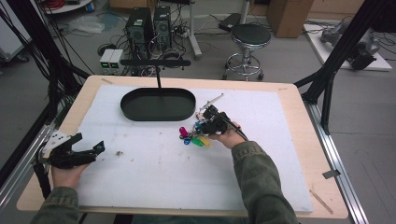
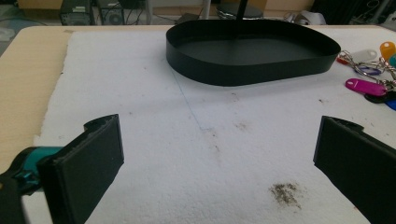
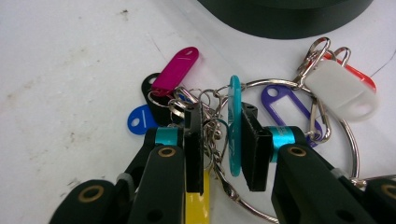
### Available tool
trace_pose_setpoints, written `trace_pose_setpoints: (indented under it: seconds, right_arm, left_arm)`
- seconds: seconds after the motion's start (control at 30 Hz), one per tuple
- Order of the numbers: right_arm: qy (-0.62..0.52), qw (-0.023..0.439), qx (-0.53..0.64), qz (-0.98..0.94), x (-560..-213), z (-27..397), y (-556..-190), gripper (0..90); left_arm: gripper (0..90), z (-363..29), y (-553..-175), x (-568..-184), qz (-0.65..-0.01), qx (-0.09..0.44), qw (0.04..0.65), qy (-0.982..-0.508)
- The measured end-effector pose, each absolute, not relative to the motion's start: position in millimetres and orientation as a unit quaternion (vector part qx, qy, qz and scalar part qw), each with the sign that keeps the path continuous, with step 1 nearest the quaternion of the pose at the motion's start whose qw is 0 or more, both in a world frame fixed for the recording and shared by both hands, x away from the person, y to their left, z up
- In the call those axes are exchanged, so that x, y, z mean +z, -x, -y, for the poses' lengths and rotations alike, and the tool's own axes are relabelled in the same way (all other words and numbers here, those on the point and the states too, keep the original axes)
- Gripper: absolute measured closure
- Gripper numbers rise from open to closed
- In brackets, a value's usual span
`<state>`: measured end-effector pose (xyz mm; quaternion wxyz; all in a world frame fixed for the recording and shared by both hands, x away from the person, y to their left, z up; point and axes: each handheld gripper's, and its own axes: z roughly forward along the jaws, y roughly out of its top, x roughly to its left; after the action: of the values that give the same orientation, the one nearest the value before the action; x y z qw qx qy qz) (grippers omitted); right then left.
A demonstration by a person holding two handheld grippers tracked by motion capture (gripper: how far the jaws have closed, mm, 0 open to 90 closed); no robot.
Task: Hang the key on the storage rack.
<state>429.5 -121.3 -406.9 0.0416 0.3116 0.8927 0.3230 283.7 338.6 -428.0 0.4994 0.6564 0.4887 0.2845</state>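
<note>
Right gripper view: right gripper (image 3: 224, 154) jaws clamped on key-tag bunch (image 3: 233, 126); left gripper (image 2: 217, 163) jaws wide, empty.

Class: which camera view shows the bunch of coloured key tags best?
The right gripper view: the key tags lie close up, each colour and ring distinct. The high view shows them small beside the right gripper; the left gripper view catches a few at its edge.

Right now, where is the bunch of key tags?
In the high view, the bunch of key tags lies on the white foam mat, right of centre, just in front of the black oval tray, with the right hand-held gripper shut on it.
</note>
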Motion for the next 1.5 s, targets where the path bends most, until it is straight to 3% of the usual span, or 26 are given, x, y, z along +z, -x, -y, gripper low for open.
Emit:
trace_pose_setpoints:
  seconds: [0.63, 1.5]
  right_arm:
    - [-0.333, 0.056, 0.405, -0.850, -365, 137, -413, 73.8]
    - [-0.331, 0.063, 0.468, -0.817, -336, 156, -401, 73.8]
  left_arm:
    - [2.0, -339, -282, -427, -0.489, 0.282, 0.508, -0.650]
    - [2.0, -339, -283, -427, -0.489, 0.282, 0.509, -0.649]
